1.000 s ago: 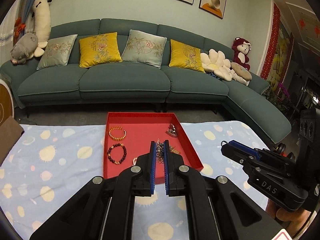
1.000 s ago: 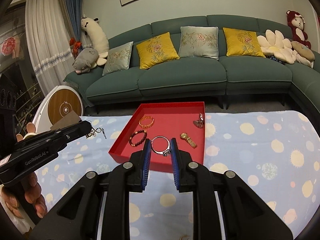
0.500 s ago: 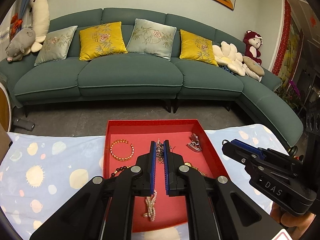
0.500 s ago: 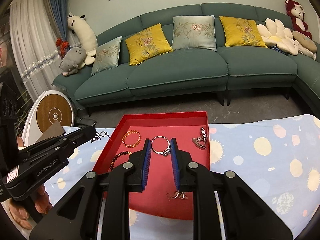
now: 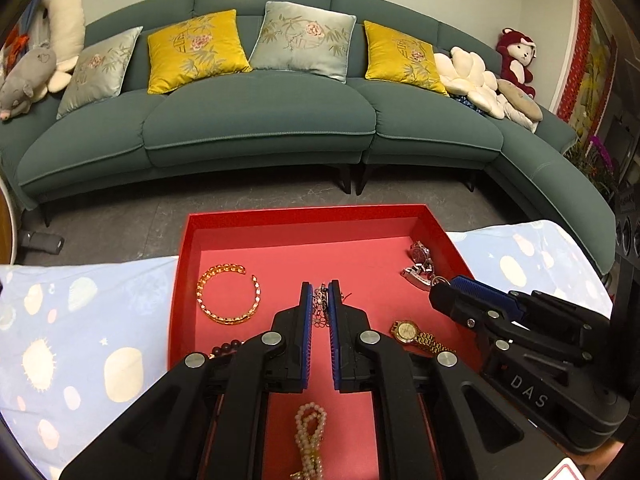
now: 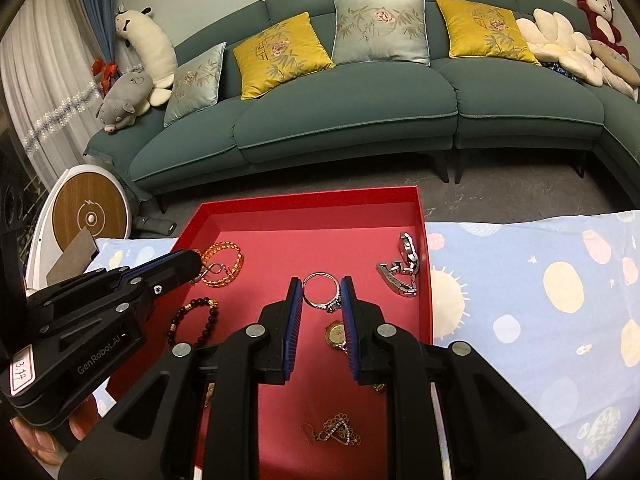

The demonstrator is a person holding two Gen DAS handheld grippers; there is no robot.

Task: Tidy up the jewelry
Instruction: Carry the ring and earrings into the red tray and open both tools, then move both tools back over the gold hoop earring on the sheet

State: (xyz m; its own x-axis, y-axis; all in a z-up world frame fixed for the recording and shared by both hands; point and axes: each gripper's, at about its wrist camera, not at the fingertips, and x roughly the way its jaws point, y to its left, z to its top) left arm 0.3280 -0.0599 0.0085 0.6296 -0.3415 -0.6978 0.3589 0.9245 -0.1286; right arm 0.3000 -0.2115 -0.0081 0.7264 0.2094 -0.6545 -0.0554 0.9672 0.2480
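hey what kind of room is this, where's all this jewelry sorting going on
Most likely a home living room. A long green sofa with yellow cushions and plush toys fills the background, and the red tray of jewelry sits on a table covered by a blue patterned cloth.

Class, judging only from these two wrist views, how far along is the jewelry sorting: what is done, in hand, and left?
Done: a gold bangle, silver watch, gold watch, dark bead bracelet, pearl strand and earring lie in the red tray.
In hand: the left hand-held gripper pinches a small chain; the right hand-held gripper holds a silver ring, both above the tray.
Left: release both.
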